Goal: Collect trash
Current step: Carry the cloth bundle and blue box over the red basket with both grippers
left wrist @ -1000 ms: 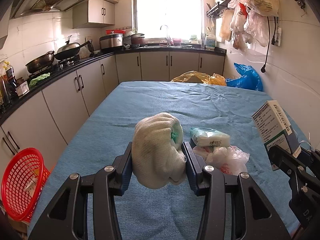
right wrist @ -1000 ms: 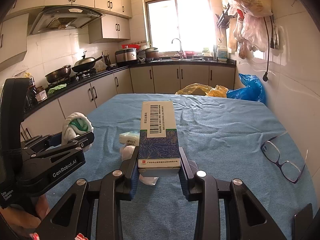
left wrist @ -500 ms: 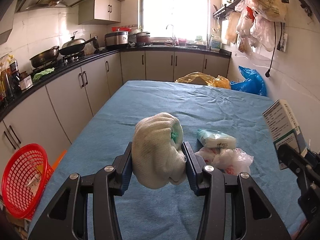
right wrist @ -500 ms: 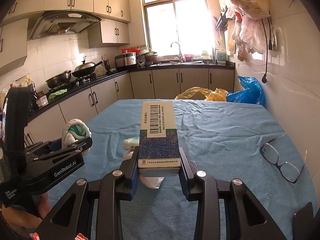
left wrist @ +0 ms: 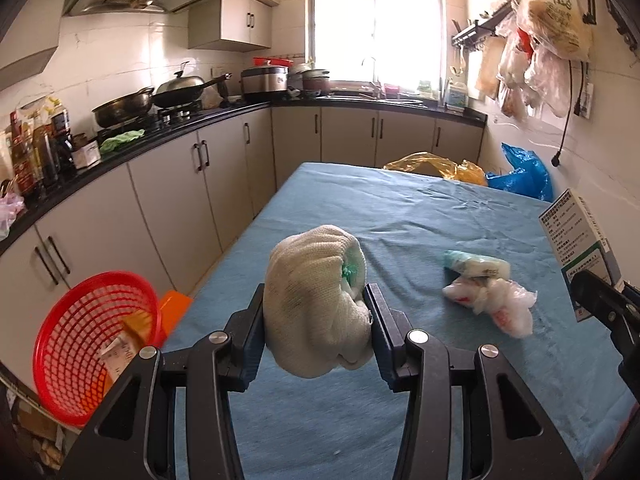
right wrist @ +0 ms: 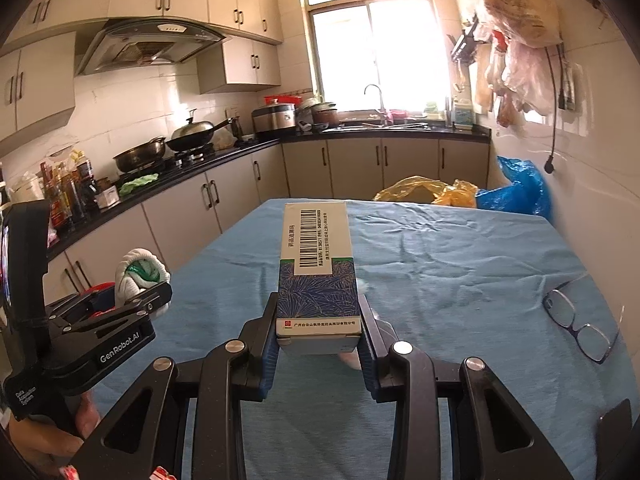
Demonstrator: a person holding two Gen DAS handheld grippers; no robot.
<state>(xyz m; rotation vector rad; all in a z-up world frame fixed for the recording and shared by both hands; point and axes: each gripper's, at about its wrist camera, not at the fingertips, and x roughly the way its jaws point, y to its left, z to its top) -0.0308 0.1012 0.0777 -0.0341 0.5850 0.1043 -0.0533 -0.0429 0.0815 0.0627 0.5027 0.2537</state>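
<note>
My left gripper (left wrist: 316,316) is shut on a balled white cloth (left wrist: 316,300) with green inside, held above the blue table (left wrist: 440,216). My right gripper (right wrist: 319,330) is shut on a blue-and-white medicine box (right wrist: 318,272) with a barcode on top. In the left wrist view that box (left wrist: 580,248) shows at the right edge. A tissue pack (left wrist: 476,264) and crumpled white plastic (left wrist: 496,304) lie on the table to the right of the cloth. A red mesh basket (left wrist: 80,344) holding some paper sits low, off the table's left edge.
Glasses (right wrist: 576,320) lie on the table's right side. Yellow (left wrist: 432,166) and blue bags (left wrist: 524,176) sit beyond the far end. Cabinets and a counter with pans run along the left; bags hang on the right wall. A hand (right wrist: 52,436) holds the left gripper.
Both grippers have shifted left with their loads still held. The red basket now looms larger and closer at the lower left of the left wrist view.
</note>
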